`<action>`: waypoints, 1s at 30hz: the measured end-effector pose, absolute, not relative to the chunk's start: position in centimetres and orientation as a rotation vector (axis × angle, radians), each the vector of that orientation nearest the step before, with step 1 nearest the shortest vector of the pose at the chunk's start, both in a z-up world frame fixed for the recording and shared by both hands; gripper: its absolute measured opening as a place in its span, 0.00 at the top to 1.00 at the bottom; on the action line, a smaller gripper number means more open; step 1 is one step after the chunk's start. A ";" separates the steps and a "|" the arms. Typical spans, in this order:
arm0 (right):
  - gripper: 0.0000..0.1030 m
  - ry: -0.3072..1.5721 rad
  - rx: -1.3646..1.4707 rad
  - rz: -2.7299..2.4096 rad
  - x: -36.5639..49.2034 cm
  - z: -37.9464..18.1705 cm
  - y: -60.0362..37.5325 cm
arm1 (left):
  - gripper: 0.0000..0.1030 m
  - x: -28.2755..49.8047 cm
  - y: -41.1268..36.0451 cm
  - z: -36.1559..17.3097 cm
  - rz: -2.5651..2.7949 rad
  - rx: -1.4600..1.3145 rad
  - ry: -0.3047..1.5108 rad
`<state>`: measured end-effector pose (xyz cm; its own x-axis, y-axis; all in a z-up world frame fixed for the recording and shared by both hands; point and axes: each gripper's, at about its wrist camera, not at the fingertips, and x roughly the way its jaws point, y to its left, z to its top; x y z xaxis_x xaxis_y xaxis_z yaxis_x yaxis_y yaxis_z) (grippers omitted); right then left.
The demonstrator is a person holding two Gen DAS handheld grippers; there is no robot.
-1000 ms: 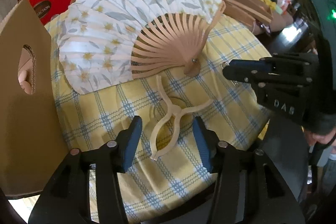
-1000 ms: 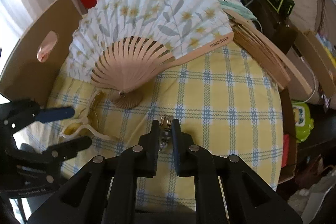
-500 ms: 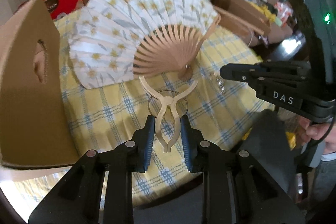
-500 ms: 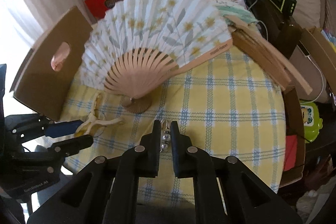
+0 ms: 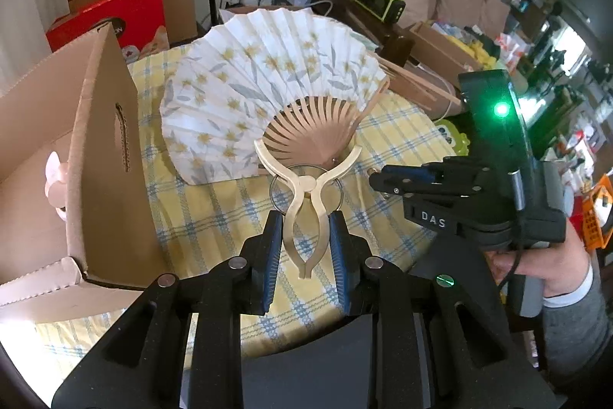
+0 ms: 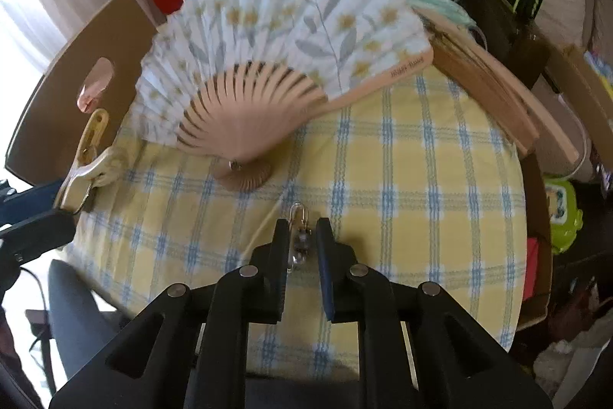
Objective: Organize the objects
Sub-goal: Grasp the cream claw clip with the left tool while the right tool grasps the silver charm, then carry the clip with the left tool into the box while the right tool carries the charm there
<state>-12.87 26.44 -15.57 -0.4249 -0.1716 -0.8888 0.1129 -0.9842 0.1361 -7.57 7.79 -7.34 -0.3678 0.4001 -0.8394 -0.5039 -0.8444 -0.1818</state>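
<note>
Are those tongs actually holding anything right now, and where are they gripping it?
Left tongs squeeze the cream clip by its two handle legs. Right tongs are opening around a small beaded clasp charm, which sits between them.

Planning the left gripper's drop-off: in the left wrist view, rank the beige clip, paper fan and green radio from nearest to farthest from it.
1. Beige clip: held between the left gripper fingers.
2. Paper fan: mid-table, beyond the clip.
3. Green radio: behind the table, upper right.
</note>
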 end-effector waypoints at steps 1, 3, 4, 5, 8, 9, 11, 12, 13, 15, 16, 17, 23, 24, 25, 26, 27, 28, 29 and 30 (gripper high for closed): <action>0.86 -0.062 1.583 -2.519 -12.9 -15.6 26.2 | 0.78 -7.5 7.4 -7.3 2.220 -1.323 0.138; 0.86 0.010 1.585 -2.530 -12.9 -15.6 25.5 | 0.78 -7.6 7.3 -7.4 2.224 -1.328 0.130; 0.86 0.062 1.580 -2.540 -12.8 -15.6 25.1 | 0.78 -7.6 7.2 -7.4 2.225 -1.330 0.122; 0.86 0.105 1.575 -2.547 -12.7 -15.6 24.7 | 0.78 -7.6 7.0 -7.4 2.227 -1.332 0.115; 0.87 0.111 1.573 -2.558 -12.6 -15.6 24.7 | 0.78 -7.6 6.9 -7.4 2.227 -1.335 0.104; 0.88 0.095 1.575 -2.555 -12.7 -15.6 24.8 | 0.78 -7.6 6.8 -7.4 2.227 -1.335 0.104; 0.93 0.085 1.569 -2.556 -12.8 -15.6 25.0 | 0.78 -7.6 6.8 -7.3 2.232 -1.331 0.111; 0.93 0.072 1.560 -2.553 -12.8 -15.6 25.0 | 0.78 -7.5 6.8 -7.2 2.233 -1.328 0.111; 0.93 0.038 1.545 -2.544 -12.7 -15.6 25.2 | 0.78 -7.5 6.7 -7.1 2.235 -1.325 0.107; 0.93 -0.059 1.532 -2.523 -12.5 -15.5 26.1 | 0.78 -7.5 6.5 -6.8 2.240 -1.318 0.102; 0.93 -0.102 1.522 -2.515 -12.4 -15.3 26.4 | 0.78 -7.5 6.3 -6.6 2.244 -1.314 0.098; 0.93 -0.129 1.507 -2.511 -12.3 -15.0 26.7 | 0.78 -7.5 6.2 -6.3 2.248 -1.308 0.094; 0.93 -0.155 1.437 -2.521 -12.0 -12.7 27.2 | 0.78 -7.5 5.6 -5.1 2.266 -1.284 0.081; 0.93 -0.167 1.428 -2.519 -12.0 -12.3 27.2 | 0.78 -7.5 5.5 -5.1 2.267 -1.282 0.081; 0.93 -0.178 1.422 -2.516 -12.0 -11.9 27.1 | 0.78 -7.6 5.5 -5.0 2.267 -1.282 0.081; 0.93 -0.182 1.416 -2.514 -12.2 -11.6 27.1 | 0.78 -7.5 5.5 -5.0 2.268 -1.283 0.079; 0.93 -0.179 1.410 -2.516 -12.0 -11.3 27.0 | 0.78 -7.6 5.4 -5.1 2.267 -1.284 0.074; 0.93 -0.176 1.404 -2.519 -11.5 -11.0 26.8 | 0.78 -7.5 5.3 -5.0 2.266 -1.284 0.070; 0.93 -0.175 1.399 -2.519 -11.4 -10.8 26.7 | 0.78 -7.5 5.3 -5.0 2.269 -1.284 0.067; 0.93 -0.175 1.390 -2.518 -11.3 -10.6 26.8 | 0.78 -7.4 5.2 -4.9 2.273 -1.283 0.065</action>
<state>-11.27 26.77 -10.56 -0.5085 -0.2826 -0.8134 0.1672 -0.9590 0.2287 -7.45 5.19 -4.87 -0.4128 0.4174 -0.8096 -0.4631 -0.8615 -0.2080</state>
